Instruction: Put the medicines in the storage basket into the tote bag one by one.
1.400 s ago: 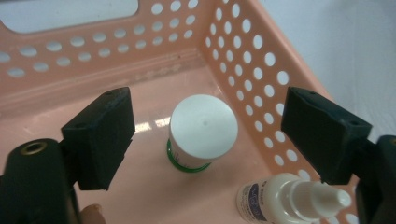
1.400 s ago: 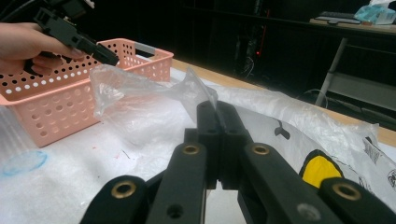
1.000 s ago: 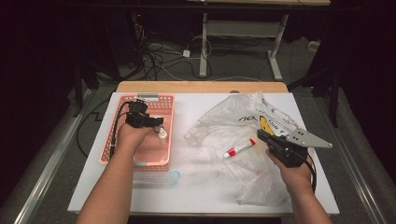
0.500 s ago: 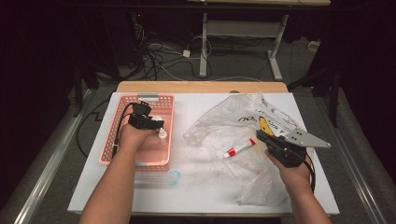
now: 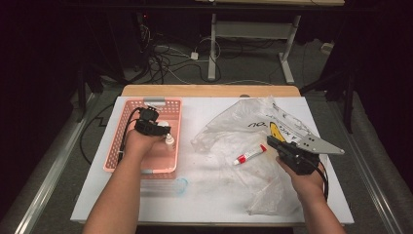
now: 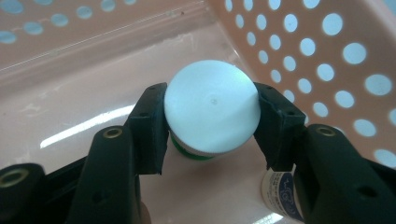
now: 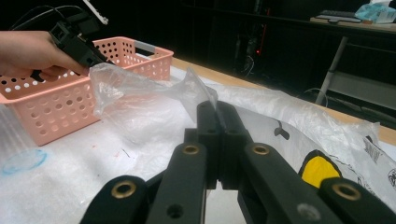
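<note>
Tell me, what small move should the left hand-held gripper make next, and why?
Probably lift straight up. The left hand-held gripper has just been closing, and its pads now flank the white-capped bottle standing inside the pink basket, apparently touching its cap.

Showing plastics, mostly glossy.
Gleaming: perforated pink plastic basket (image 6: 327, 42) floor; looking smooth and matt: white bottle cap (image 6: 212, 112); crinkling clear and shiny: plastic bag (image 7: 154, 102); staying matt: black gripper (image 6: 210, 135) pads.

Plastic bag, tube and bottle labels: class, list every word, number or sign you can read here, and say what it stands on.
No text reads clearly.
Plastic bag: black lettering and a yellow sign, too blurred.
Red and white tube: print too small.
Small bottle label: blue print, blurred.
White cap: no writing.
</note>
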The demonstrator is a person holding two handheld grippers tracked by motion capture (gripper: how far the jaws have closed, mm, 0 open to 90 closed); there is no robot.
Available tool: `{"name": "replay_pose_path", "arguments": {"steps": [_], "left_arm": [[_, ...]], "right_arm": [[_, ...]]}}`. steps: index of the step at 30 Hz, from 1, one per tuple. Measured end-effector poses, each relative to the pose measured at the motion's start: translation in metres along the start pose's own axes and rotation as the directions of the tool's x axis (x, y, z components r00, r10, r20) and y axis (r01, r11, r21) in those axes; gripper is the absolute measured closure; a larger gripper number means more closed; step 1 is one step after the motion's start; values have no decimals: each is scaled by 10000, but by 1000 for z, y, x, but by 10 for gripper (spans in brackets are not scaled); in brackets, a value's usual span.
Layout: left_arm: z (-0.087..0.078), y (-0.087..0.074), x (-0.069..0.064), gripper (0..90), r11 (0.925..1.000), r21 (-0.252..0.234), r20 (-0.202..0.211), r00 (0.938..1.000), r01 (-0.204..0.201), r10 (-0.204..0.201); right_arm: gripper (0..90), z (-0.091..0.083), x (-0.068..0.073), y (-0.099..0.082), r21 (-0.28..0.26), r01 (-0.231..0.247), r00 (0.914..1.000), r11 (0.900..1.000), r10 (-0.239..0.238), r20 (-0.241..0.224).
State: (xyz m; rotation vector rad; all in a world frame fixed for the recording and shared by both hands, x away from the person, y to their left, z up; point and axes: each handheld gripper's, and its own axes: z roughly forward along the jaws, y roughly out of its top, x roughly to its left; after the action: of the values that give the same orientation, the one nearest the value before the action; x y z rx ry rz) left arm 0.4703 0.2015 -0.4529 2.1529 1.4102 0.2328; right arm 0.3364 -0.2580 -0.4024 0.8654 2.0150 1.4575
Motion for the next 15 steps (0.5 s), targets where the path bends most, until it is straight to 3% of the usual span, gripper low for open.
{"name": "replay_pose_path", "arguments": {"steps": [9, 15], "left_arm": [[-20, -4, 1, 485, 9978, -578, -144, 9993, 328, -337], [-35, -9, -4, 485, 9956, -923, -254, 9995, 159, -184]], "right_arm": [[900, -2, -1, 1, -92, -20, 10000, 10000, 21, 58], [900, -3, -1, 3, -114, 58, 10000, 9999, -58, 27]]}}
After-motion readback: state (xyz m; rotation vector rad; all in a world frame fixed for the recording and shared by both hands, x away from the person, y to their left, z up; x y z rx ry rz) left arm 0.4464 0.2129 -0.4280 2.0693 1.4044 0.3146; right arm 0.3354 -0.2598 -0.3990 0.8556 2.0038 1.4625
